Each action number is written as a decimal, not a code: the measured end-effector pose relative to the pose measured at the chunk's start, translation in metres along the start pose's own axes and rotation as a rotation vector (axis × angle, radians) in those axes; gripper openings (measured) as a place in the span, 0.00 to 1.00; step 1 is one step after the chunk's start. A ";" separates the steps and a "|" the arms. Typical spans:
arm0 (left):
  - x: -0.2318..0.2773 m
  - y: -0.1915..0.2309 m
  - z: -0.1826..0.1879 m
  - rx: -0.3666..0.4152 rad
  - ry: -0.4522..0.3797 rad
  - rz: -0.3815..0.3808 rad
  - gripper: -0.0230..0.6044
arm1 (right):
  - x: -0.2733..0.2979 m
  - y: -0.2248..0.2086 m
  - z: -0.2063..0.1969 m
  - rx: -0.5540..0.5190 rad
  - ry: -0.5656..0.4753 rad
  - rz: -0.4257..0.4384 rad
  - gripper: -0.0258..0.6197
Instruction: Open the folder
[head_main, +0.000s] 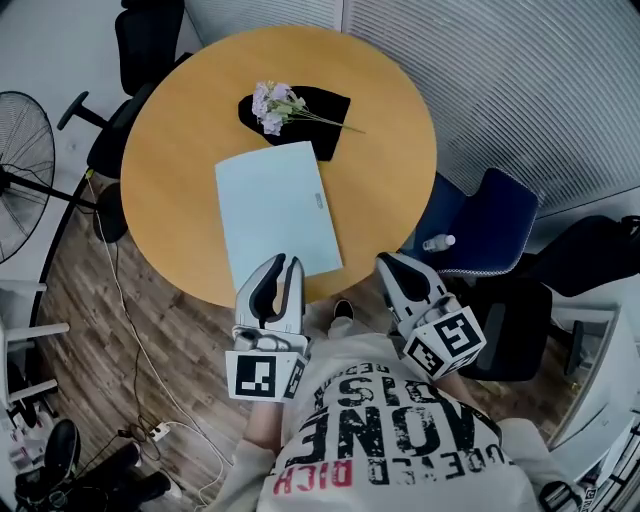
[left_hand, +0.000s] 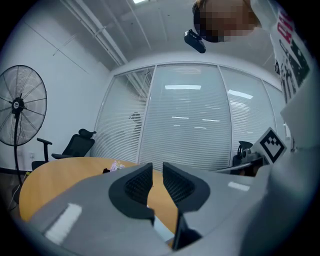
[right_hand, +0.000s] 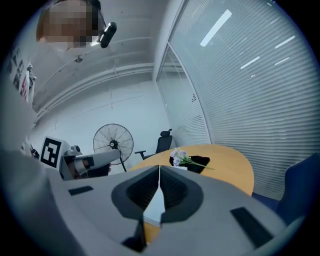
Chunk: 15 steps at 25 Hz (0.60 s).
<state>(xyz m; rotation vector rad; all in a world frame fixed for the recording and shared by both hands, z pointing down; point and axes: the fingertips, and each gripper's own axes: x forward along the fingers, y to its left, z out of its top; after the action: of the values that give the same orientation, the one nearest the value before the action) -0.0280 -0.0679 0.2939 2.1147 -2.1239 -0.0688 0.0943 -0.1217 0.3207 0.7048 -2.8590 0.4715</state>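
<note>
A pale blue folder (head_main: 277, 208) lies closed and flat on the round wooden table (head_main: 175, 150), its near edge by the table's rim. My left gripper (head_main: 282, 264) hovers just off the folder's near edge, jaws a narrow gap apart with nothing between them. In the left gripper view the gripper (left_hand: 157, 167) points level across the table, a strip of folder (left_hand: 162, 230) below it. My right gripper (head_main: 388, 262) hangs off the table's near right edge, apart from the folder. In the right gripper view its jaws (right_hand: 159, 170) meet at the tips, empty, with the folder (right_hand: 155, 205) beyond them.
A black cloth (head_main: 318, 105) with a sprig of pale purple flowers (head_main: 272, 104) lies at the table's far side. A blue chair (head_main: 487, 225) stands to the right, a black office chair (head_main: 140, 45) at the far left, and a floor fan (head_main: 18, 150) at the left.
</note>
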 end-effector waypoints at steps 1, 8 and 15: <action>0.001 -0.001 -0.001 -0.002 -0.001 0.009 0.15 | 0.000 -0.003 0.000 -0.001 0.003 0.006 0.06; 0.001 -0.003 -0.002 -0.005 -0.003 0.055 0.14 | 0.005 -0.009 -0.002 0.001 0.017 0.038 0.06; 0.003 -0.005 -0.003 -0.012 -0.003 0.044 0.14 | 0.005 -0.011 -0.002 0.005 0.016 0.029 0.06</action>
<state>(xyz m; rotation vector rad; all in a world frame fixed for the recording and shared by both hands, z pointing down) -0.0231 -0.0704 0.2965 2.0612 -2.1655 -0.0804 0.0951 -0.1322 0.3262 0.6576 -2.8580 0.4870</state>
